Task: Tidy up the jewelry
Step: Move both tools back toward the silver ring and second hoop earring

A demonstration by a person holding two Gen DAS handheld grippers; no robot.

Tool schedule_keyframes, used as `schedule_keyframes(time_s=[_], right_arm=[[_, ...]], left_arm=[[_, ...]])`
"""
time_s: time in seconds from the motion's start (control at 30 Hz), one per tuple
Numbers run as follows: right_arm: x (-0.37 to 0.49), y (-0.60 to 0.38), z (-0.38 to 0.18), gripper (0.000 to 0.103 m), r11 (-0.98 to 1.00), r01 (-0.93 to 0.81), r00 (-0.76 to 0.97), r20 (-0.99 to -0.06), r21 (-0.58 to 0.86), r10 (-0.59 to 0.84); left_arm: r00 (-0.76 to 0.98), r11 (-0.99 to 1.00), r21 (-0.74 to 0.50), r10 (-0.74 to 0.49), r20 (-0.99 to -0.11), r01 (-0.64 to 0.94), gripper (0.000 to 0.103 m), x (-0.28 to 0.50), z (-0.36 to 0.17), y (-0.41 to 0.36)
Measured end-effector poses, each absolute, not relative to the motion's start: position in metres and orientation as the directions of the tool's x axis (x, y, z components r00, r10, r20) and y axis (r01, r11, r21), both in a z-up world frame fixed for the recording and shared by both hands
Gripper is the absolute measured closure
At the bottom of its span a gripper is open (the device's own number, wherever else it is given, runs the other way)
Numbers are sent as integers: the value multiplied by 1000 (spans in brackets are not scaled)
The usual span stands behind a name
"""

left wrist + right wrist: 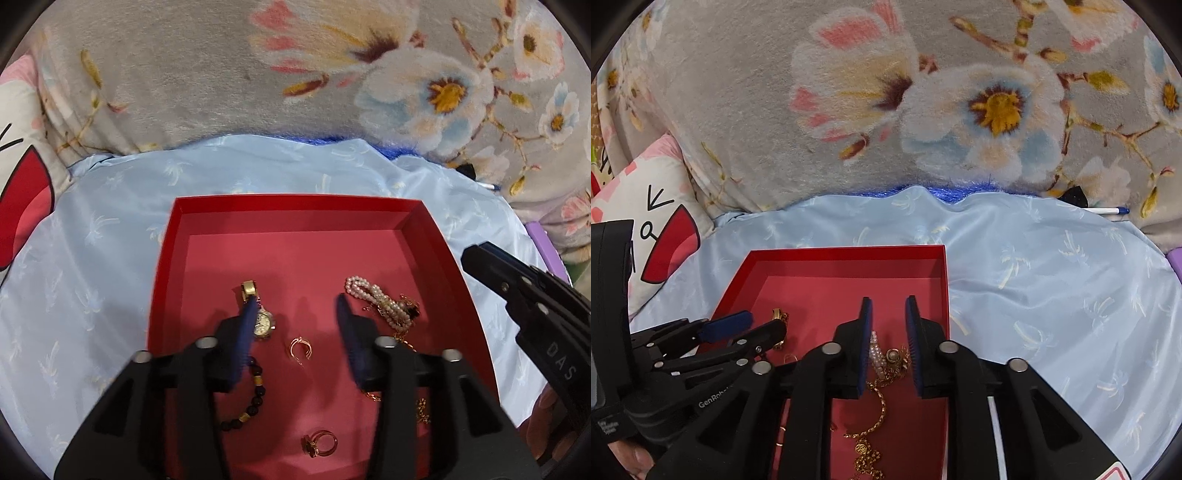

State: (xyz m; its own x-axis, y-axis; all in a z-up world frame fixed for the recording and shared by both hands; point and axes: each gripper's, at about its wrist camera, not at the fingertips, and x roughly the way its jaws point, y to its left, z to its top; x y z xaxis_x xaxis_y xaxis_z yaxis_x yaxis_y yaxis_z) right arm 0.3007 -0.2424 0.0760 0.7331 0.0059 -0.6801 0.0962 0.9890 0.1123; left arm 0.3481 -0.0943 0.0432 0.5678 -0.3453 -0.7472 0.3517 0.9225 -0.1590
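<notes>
L wrist: left gripper (295, 306) fingers wide, empty, over red box (177, 236). Watch (263, 321) at 9 o'clock of it, thin ring (300, 347) at 6, pearl bracelet (376, 302) at 3.

R wrist: right gripper (888, 317) fingers narrow, not closed, straddling pearls (879, 354) and gold chain (877, 410).

Step looked like sorting inside the box; next prob needs R to close on pearls w/o snagging chain.
</notes>
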Motion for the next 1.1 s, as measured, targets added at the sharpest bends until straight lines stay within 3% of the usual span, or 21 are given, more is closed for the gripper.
schedule_keyframes(time_s=[0.13,0.53,1.1], right_arm=[[290,-241,84,78,989,89,751,-661,119,12],[205,-218,85,73,993,67,771,-636,98,11],[108,-171,12,73,992,31,643,-762,121,73]], left_arm=[[589,925,-200,-362,-722,324,52,344,53,-78],[658,937,-163,-335,-674,310,52,277,71,-48],[601,954,-139,-276,-750,265,52,170,5,-15]])
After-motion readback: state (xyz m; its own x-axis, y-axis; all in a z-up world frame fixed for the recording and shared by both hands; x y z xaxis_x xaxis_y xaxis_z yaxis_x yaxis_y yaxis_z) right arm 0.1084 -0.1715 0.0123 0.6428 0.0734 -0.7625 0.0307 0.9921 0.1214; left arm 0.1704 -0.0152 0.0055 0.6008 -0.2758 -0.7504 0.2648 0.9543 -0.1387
